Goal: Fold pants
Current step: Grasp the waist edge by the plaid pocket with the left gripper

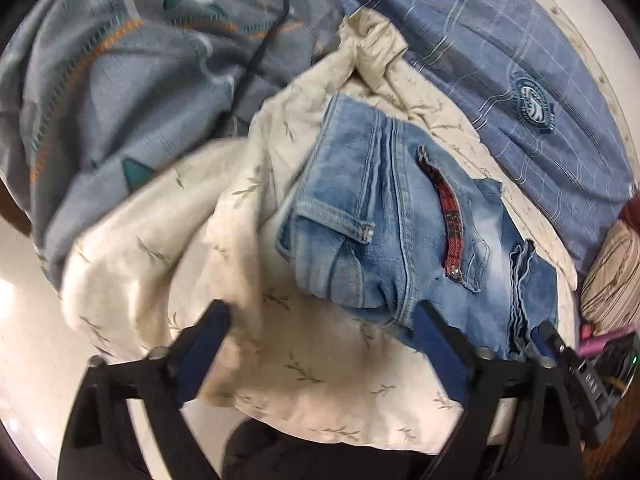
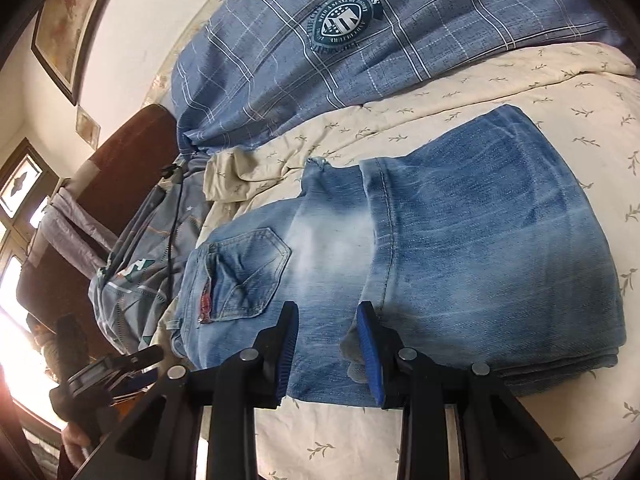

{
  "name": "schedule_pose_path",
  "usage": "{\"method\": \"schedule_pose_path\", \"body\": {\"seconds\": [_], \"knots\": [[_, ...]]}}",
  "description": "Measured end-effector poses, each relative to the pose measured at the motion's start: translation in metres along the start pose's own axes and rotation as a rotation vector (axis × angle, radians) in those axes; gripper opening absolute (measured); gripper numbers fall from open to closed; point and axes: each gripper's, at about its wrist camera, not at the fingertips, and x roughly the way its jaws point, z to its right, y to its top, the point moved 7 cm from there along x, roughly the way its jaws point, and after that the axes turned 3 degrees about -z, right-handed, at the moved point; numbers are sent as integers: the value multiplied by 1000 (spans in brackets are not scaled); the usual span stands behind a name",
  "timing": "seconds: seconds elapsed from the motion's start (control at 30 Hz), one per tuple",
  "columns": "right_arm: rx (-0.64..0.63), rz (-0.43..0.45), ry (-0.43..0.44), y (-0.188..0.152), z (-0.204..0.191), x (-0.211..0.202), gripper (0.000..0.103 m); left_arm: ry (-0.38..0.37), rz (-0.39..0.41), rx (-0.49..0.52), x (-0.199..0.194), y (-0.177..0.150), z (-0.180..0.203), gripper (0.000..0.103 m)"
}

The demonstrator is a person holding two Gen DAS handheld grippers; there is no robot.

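The jeans [image 2: 400, 240] lie already folded into a compact stack on the cream leaf-print bedsheet [image 2: 520, 92], waistband and back pocket [image 2: 244, 276] toward one end, the folded leg layers stacked at the other. The long axis of the stack runs across the right wrist view, from the pocket end on the left to the thick layered end on the right.

The right gripper [image 2: 328, 320] sits over the near long edge of the stack, its 2 jaws narrowly spaced with denim between them; whether the pads actually press on the cloth cannot be determined.

The left gripper [image 1: 324, 316] stands at the waistband end, jaws spread wide. 1 finger rests at the denim edge, the other over bare sheet; nothing is pinched.

Judgement: the left gripper is nearer the waistband end, so any further fold along the long axis would start there.

Beyond the jeans lie a blue plaid pillow [image 2: 360, 40] and a grey patterned quilt [image 1: 120, 80].
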Motion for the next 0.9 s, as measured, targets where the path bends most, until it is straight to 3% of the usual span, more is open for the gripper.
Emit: {"method": "schedule_pose_path", "body": {"seconds": [0.07, 0.23, 0.3, 0.5, 0.7, 0.9], "knots": [[2, -4, 7, 0, 0, 0, 34, 6, -15, 5, -3, -4, 8, 81], [22, -6, 31, 3, 4, -1, 34, 55, 144, 51, -41, 3, 24, 82], [35, -14, 41, 4, 5, 0, 34, 51, 171, 91, -43, 3, 30, 82], [27, -23, 51, 4, 2, 2, 34, 47, 36, 34, 8, -6, 14, 81], [2, -36, 30, 1, 1, 5, 34, -92, 65, 1, 23, 8, 13, 81], [-18, -44, 10, 0, 0, 10, 34, -194, 65, -82, 39, 22, 5, 67]]}}
